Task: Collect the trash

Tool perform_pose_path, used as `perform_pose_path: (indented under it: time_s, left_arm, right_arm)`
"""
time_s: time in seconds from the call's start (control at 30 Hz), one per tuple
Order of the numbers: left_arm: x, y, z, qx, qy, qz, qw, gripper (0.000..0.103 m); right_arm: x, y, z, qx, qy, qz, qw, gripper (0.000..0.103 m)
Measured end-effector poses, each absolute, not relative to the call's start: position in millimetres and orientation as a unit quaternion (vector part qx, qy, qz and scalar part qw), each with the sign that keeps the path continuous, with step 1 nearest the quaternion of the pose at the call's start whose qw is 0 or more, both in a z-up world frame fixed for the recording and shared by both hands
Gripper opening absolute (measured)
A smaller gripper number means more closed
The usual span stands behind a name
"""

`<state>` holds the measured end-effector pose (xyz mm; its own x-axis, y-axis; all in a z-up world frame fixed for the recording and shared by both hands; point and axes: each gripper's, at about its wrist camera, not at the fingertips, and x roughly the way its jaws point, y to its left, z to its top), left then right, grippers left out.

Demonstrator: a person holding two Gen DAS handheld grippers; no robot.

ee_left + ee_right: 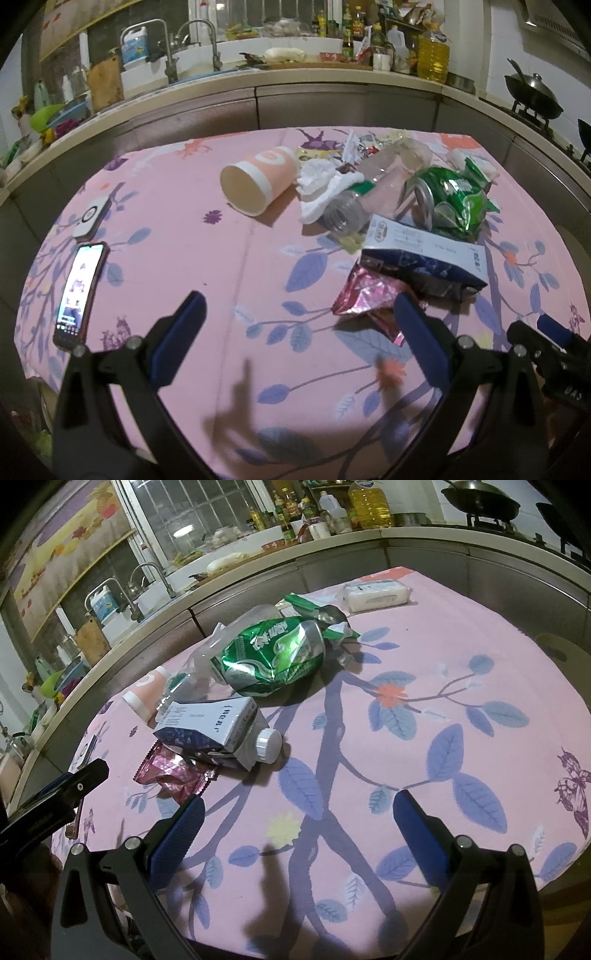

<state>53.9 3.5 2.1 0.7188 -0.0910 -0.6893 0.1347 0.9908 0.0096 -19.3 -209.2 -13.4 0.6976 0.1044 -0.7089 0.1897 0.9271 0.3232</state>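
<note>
- Pink foil wrapper [364, 295]: on tabletop [207, 258], touching carton [424, 254] on its near side; likely light, crinkly, slippery; pinch a corner
- Left gripper [299, 317]: fingers spread, empty
- Right gripper [299, 814]: fingers spread, empty

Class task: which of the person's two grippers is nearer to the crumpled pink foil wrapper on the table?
Left. The left gripper has its right finger beside the pink foil wrapper, jaws open. The right gripper is a little farther back, the wrapper ahead to its left, jaws open too.
</note>
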Motion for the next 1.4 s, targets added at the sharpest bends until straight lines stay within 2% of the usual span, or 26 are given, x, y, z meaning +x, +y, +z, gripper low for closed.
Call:
perform_pose_path:
  time_s: [0.73, 1.03, 1.4]
  left_arm:
    - [58, 6, 9, 0.043, 0.367, -0.044, 0.928, 0.098]
    - [59, 8, 11, 0.045, 0.375, -0.038, 0.925, 0.098]
    - [60, 5, 14, 0.056, 0.378, -0.019, 0.924, 0.098]
  right_arm:
    - [-10, -197, 6, 0.144, 0.376, -0.004, 0.915, 0.098]
    - [0, -206, 22, 0.197, 0.367, -0.009, 0.909, 0.098]
    - [0, -195, 31, 0.182, 0.356, -0.007, 0.917, 0.098]
